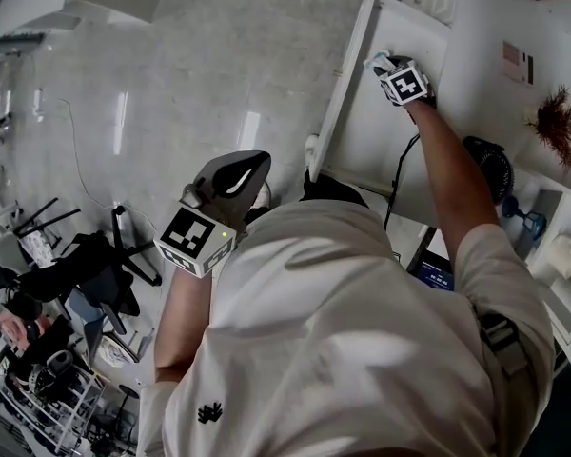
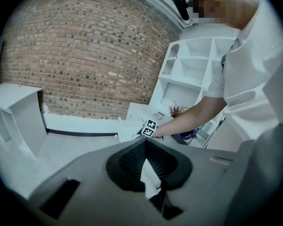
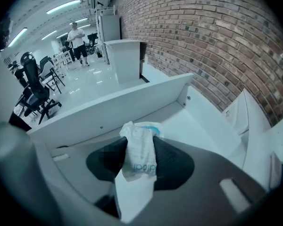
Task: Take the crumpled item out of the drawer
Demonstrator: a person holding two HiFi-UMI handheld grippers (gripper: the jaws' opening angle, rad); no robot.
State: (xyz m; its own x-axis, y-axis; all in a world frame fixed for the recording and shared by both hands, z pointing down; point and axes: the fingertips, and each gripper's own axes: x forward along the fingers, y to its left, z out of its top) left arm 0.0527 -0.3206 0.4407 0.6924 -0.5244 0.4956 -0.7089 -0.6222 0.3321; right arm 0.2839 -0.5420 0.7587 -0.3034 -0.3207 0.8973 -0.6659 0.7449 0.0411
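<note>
head view: looking steeply down over a white shirt. found the right tongs (image 1: 381,62) at the end of an outstretched arm, above an open white drawer (image 1: 345,84), marker cube (image 1: 404,84) facing up. found the left tongs (image 1: 238,171) nearer the body, over pale floor and well apart from the drawer. spotted office chairs (image 1: 95,265) at lower left and a dried plant (image 1: 557,122) at the right edge.

left gripper view: saw the left tongs slightly apart, only a narrow pale wedge of floor between the ribbed pads, nothing held. beyond them, made out the other arm with its cube reaching to the drawer, a white shelf unit (image 2: 193,69) behind, a brick wall (image 2: 85,46) to the left.

right gripper view: saw the right tongs clamped on the crumpled item (image 3: 140,149), a white wrinkled packet with blue print, standing up between the pads and poking past their tips. placed it in the air over the drawer's white inside, touching neither bottom nor walls. could not read the print. noted the drawer front running across behind, a white stand (image 3: 127,58) past it, the brick wall on the right, a person (image 3: 78,36) standing far off.
</note>
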